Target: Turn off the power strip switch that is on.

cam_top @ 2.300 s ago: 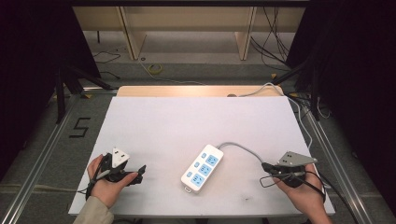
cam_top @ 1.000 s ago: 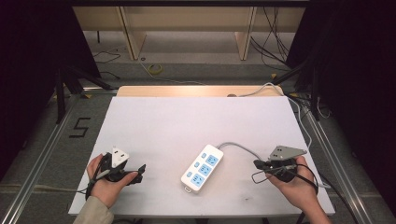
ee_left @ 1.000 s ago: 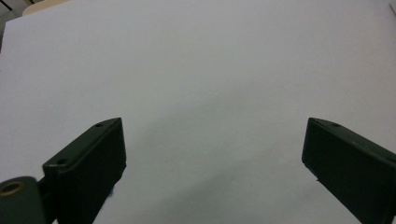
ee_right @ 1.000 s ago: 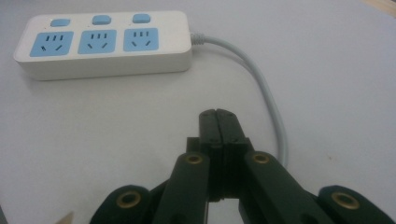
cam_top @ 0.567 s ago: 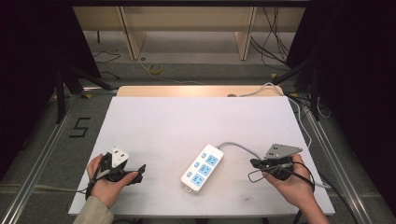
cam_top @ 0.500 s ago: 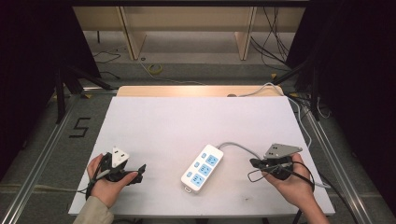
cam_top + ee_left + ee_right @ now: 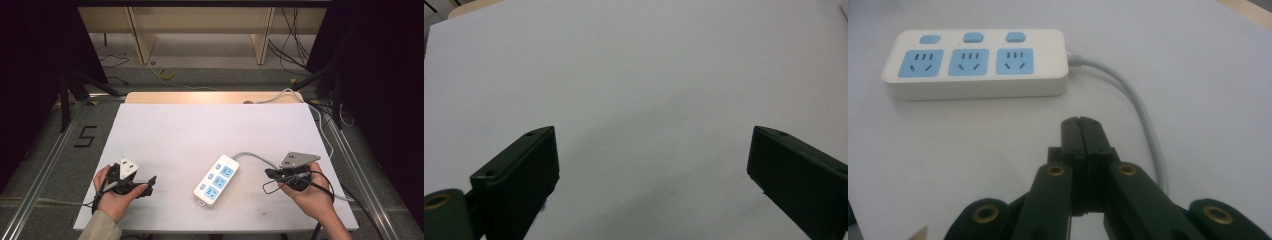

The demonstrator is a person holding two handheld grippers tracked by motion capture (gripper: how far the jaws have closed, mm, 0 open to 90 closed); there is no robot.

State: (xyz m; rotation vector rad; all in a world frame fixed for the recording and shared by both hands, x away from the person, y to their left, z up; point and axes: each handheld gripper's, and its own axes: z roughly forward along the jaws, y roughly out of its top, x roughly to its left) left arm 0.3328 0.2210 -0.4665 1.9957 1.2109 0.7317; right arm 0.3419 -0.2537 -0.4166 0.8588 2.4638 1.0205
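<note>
A white power strip (image 7: 216, 180) with three blue sockets lies near the table's front middle; its grey cable (image 7: 260, 159) runs off to the right. In the right gripper view the power strip (image 7: 975, 62) lies just ahead of my right gripper (image 7: 1081, 121), whose jaws are pressed together with nothing between them. From above, the right gripper (image 7: 268, 173) points left toward the strip, a short way from it. My left gripper (image 7: 150, 182) rests at the front left, held in a hand. In its own view the left gripper (image 7: 651, 160) stands wide open over bare white table.
The white table top (image 7: 200, 135) has a wooden strip (image 7: 210, 97) along its far edge. Metal rails run down both sides. Cables lie on the floor (image 7: 165, 75) beyond the table, and a "5" mark (image 7: 86, 136) sits at the left.
My right gripper has moved a little to the left, closer to the power strip. The left gripper and the strip have stayed put.
</note>
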